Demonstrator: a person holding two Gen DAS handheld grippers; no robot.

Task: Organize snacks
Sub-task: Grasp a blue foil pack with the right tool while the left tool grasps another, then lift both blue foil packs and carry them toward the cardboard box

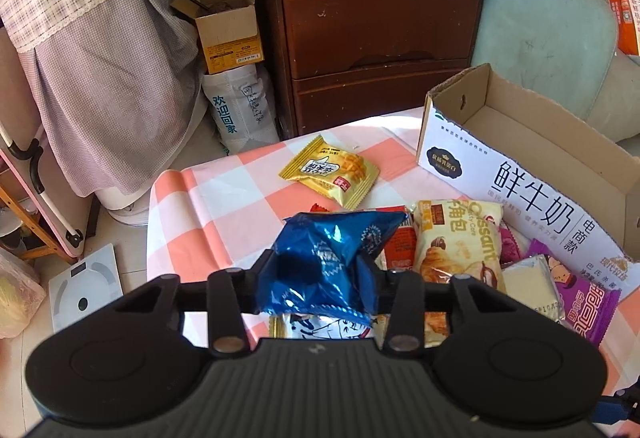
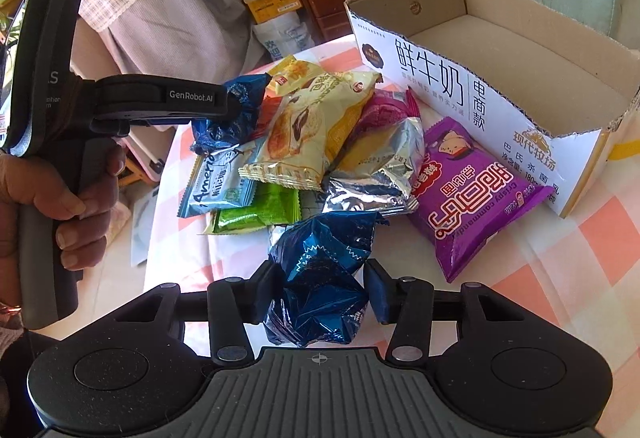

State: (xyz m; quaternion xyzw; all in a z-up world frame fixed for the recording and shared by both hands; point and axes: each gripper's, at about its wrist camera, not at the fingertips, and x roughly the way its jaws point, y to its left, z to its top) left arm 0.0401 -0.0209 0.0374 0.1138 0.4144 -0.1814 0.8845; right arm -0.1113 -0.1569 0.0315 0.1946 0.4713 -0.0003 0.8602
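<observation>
My left gripper [image 1: 320, 266] is shut on a crumpled blue foil packet [image 1: 328, 250], held just above the snack pile. In the right wrist view that gripper [image 2: 238, 105] comes in from the left, its blue packet [image 2: 224, 117] hanging over the pile's far side. My right gripper [image 2: 320, 286] is shut on a second blue foil packet [image 2: 324, 258] at the pile's near edge. The pile holds a croissant packet [image 2: 304, 133], a silver one [image 2: 380, 165], a purple one [image 2: 480, 193], a green one [image 2: 256, 213] and a light blue one [image 2: 220, 185]. An open milk carton box [image 2: 460, 85] stands to the right.
A yellow packet [image 1: 330, 171] lies alone on the pink checked tablecloth [image 1: 224, 197], beyond the pile. The table's left edge drops to a floor with a white scale [image 1: 84, 286]. A dark wooden nightstand [image 1: 376, 37] and a small cardboard box [image 1: 228, 33] stand behind. A hand [image 2: 80, 205] grips the left handle.
</observation>
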